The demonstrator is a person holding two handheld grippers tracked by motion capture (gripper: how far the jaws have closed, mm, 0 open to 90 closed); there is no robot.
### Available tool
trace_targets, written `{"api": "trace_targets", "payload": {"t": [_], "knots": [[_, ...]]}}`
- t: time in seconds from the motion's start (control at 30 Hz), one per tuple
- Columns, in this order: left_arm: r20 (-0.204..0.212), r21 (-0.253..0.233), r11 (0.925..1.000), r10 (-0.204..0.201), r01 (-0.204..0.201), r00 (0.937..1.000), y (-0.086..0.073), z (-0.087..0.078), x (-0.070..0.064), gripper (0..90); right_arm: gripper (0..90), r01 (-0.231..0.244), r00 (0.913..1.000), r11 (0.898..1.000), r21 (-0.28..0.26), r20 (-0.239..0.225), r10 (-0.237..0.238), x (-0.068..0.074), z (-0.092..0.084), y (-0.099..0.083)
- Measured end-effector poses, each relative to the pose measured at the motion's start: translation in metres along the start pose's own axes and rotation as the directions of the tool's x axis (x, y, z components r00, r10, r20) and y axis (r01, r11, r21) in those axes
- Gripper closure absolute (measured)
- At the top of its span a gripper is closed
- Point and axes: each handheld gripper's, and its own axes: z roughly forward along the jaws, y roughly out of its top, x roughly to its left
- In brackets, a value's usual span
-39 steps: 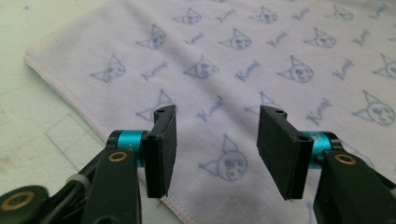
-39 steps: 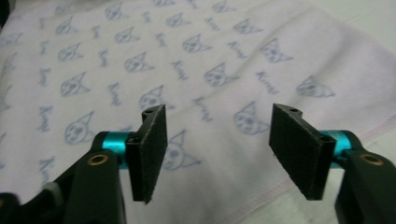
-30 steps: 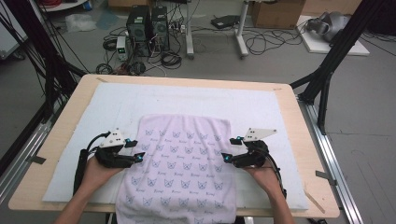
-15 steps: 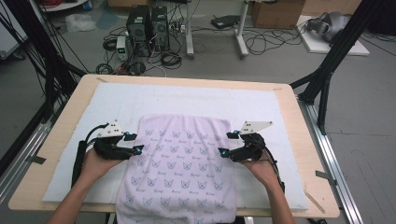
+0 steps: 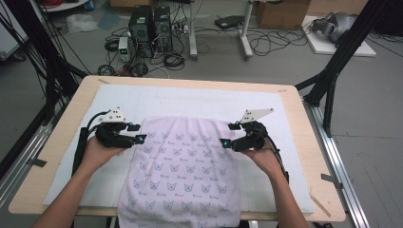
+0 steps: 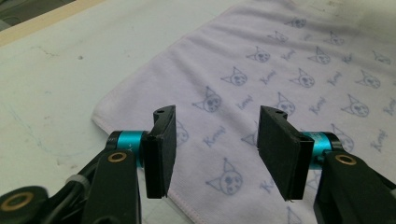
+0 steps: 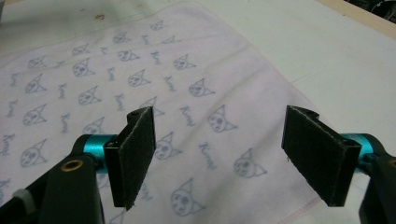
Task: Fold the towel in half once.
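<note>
The left gripper (image 5: pixel 135 132) hovered over the left edge of the pale pink terry towel printed with small blue cat faces (image 5: pixel 183 171), near its far-left corner. Its jaws had just been closing but stood partly apart, with nothing between the pads (image 6: pixel 161 149); the towel's hem lay below them, untouched. The towel lay flat on the white padded mat (image 5: pixel 190 102) covering the pale wooden table (image 5: pixel 62 142). Its long axis ran from the far side toward the person, and its near end hung over the table's front edge. The right gripper (image 5: pixel 228 135) hovered likewise over the right edge near the far-right corner, jaws wide and empty, pads (image 7: pixel 135 154) clear of the cloth. Each gripper was about equally near its own far corner, which lay just ahead of and beneath the jaws, so taking hold would likely call for a short drop at both corners.
</note>
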Motion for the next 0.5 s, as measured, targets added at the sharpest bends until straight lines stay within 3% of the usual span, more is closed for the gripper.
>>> {"api": "trace_targets", "payload": {"t": [0.17,0.3,0.43,0.5], "knots": [[-0.013,0.009,1.0000,0.004,-0.004,0.9999,0.013,0.002,0.013,49.5,25.4,-0.018,0.9998,1.000,0.021,0.005,0.018,-0.016,0.000,0.009],[-0.032,0.013,0.9998,0.016,-0.016,0.9993,0.024,0.010,0.023,50.2,26.5,0.001,0.9997,1.000,0.023,0.023,-0.002,-0.021,0.000,0.016],[-0.045,0.004,1.0000,-0.005,0.005,0.9990,0.021,0.021,0.035,52.7,27.7,-0.030,0.9989,0.998,0.052,0.039,0.027,-0.033,0.008,0.009],[-0.046,0.023,0.9995,-0.022,0.023,0.9987,0.016,0.029,0.042,53.7,32.8,-0.046,0.9985,0.997,0.065,0.032,0.044,-0.039,0.012,0.004]]}}
